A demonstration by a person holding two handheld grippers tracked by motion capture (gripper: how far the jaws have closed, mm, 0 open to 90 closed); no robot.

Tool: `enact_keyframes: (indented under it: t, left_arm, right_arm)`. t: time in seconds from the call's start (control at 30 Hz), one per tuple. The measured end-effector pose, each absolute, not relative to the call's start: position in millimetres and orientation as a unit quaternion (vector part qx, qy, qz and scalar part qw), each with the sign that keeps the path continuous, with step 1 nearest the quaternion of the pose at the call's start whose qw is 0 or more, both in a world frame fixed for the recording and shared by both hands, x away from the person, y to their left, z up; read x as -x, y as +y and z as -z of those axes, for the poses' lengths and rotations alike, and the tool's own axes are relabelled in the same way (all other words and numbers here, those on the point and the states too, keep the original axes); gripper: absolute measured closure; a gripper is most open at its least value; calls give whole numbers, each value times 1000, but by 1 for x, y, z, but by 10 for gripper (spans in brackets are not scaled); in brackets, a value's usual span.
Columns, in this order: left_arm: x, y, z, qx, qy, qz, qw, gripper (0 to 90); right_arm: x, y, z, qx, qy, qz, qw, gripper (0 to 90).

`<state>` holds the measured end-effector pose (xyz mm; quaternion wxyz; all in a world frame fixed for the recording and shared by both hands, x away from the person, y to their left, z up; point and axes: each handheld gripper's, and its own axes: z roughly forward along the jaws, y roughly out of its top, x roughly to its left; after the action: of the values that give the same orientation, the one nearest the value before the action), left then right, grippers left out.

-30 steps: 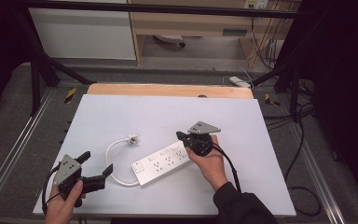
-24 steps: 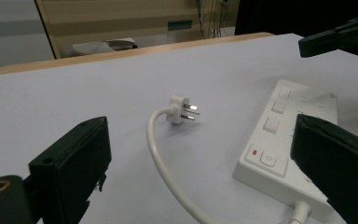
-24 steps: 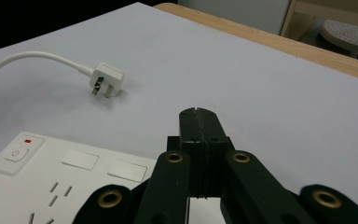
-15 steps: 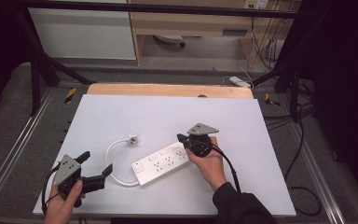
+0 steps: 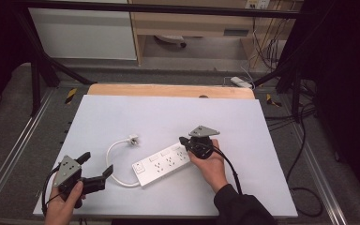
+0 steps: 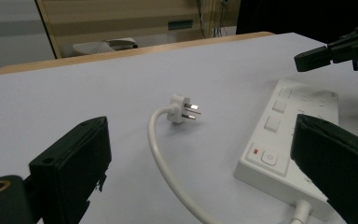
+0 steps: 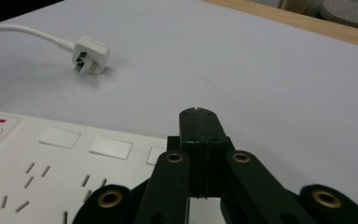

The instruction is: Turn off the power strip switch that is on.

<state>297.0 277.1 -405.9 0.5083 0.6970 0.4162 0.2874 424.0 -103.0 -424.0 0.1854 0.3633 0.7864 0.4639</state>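
Near the table's (image 5: 122, 112) front edge, the spread left gripper (image 5: 95, 169) is facing the power strip (image 5: 161, 164) while the pressed-together right gripper (image 5: 183, 140) is hovering over its far end.

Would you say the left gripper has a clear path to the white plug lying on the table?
Probably yes: the left gripper has its jaws wide apart facing the white three-pin plug, with bare table between them.

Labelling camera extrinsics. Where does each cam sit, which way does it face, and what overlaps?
High view: above the near edge, looking forward and down; table, both hands, left gripper, right gripper.
Left gripper view: between open jaws, low, toward plug and power strip.
Right gripper view: over shut jaws above the strip, toward the plug.
All share plug and strip.
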Motion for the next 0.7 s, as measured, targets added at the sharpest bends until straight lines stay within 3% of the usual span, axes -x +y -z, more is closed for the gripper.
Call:
enact_keyframes:
  t: [0.7]
  left_arm:
    - [-297,277,406,-698,414,-286,509,48]
  right_arm:
    - [-426,-96,436,-368,790,-459,172,900]
